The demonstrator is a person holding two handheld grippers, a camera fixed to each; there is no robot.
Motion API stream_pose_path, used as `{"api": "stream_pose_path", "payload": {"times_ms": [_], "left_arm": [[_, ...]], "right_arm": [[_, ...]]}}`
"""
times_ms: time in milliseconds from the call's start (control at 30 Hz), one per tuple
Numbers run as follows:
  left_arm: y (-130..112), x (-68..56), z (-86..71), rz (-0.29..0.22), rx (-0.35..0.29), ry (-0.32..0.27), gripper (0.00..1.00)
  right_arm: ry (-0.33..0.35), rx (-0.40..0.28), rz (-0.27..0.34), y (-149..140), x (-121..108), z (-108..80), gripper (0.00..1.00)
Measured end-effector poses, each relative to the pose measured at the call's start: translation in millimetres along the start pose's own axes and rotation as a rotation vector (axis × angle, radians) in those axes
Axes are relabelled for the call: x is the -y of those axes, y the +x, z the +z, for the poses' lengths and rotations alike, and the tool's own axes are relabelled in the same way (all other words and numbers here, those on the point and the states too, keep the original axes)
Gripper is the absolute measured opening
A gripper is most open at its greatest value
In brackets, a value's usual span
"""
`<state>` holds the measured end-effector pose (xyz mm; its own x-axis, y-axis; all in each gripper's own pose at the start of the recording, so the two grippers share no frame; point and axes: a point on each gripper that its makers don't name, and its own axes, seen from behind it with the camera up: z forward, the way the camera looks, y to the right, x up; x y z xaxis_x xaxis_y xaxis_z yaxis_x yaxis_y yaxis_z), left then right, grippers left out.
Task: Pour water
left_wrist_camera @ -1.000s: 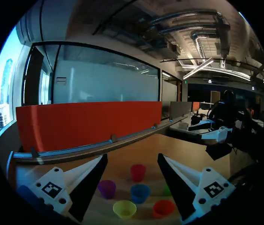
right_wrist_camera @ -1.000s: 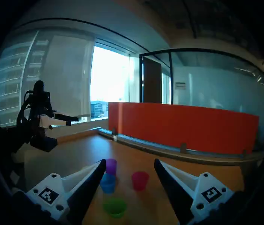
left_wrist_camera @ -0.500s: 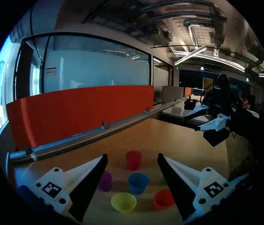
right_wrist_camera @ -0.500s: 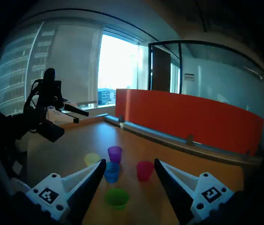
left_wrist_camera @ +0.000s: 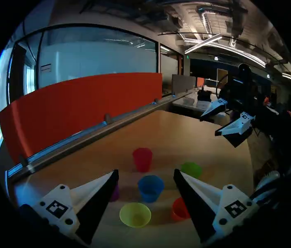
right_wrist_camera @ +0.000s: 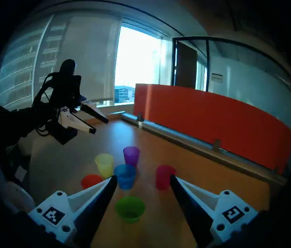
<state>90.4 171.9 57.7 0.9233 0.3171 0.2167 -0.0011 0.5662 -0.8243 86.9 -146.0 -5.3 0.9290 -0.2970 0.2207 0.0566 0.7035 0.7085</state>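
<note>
**Left gripper view.** The left gripper is at the lower edge, fingers spread wide, nothing held. Six cups stand grouped on the wooden table:
- Between the fingers: magenta cup, blue cup, yellow cup.
- At the right finger: green cup, orange cup.
- Partly hidden by the left finger: purple cup.

The right gripper hangs at upper right, fingers apart, empty.

**Right gripper view.** The right gripper is at the lower edge, fingers apart, empty.
- Centre: green cup, blue cup, purple cup.
- Right of centre: magenta cup.
- Left of centre: yellow cup, orange cup.

The left gripper is at upper left, fingers apart.
</note>
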Motion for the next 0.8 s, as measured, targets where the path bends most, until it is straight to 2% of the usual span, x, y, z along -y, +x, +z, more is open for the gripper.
{"api": "stream_pose_path", "payload": {"times_ms": [433, 800], "left_arm": [[-41, -13.5, 31.7, 0.047, 0.131, -0.043, 0.99], [-73, -17.9, 52.6, 0.076, 0.234, -0.060, 0.99]], "right_arm": [[0.044, 0.074, 0.009, -42, 10, 13.7, 1.00], [0.061, 0.124, 0.002, -75, 16, 21.9, 0.99]]}}
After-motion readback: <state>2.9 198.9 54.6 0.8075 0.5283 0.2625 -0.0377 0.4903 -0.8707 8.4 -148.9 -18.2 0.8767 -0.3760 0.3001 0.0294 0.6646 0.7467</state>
